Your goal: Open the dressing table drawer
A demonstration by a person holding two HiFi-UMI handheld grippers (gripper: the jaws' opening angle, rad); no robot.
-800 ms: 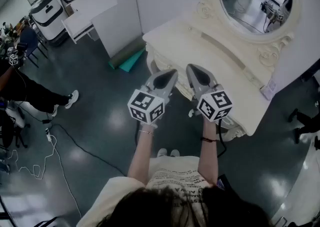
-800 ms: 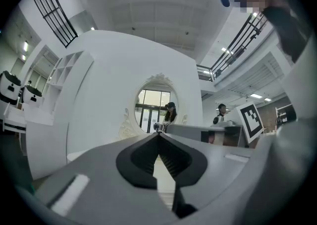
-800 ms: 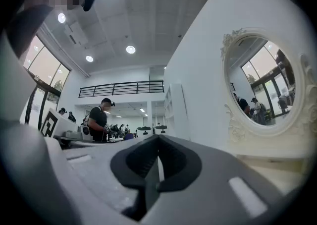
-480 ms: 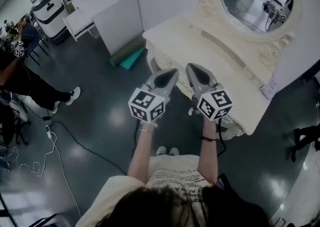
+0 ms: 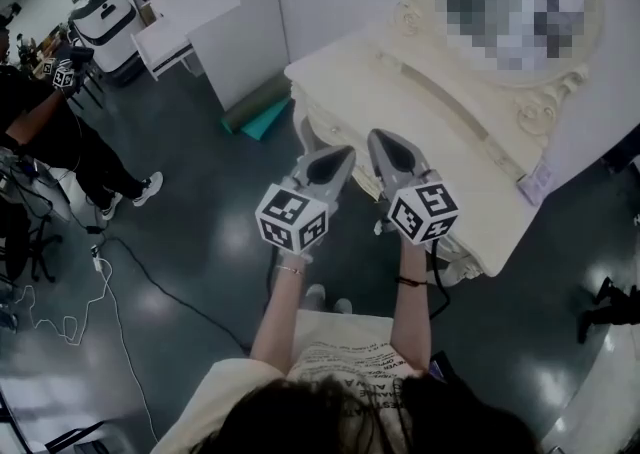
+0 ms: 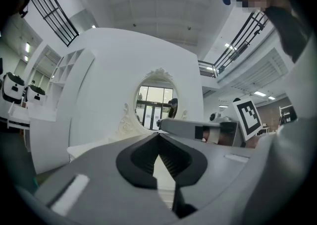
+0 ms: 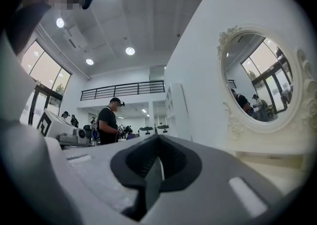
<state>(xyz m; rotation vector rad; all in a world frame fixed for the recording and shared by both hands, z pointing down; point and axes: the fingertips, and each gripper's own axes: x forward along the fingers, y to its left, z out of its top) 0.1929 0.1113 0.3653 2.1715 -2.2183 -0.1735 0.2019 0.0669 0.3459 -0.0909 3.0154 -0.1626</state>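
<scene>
**Holding two clenched tools out at the desk front**

Both forearms, left (image 5: 283,294) and right (image 5: 413,294), reach forward side by side towards 12 o'clock, wrists about level. A marker cube sits over each hand.

The left tool (image 5: 346,154) has its tips pinched together with nothing between them. Beside it the right tool (image 5: 376,138) is clenched fully and is just as empty.

Both noses point at the near front of the cream desk (image 5: 440,132), which runs from 12 to 3 o'clock under its oval mirror (image 5: 548,97). From above I cannot tell whether either tip touches it.

The drawer is in that front below the top's edge, mostly screened by the tools. What shows of the front looks flush.
</scene>
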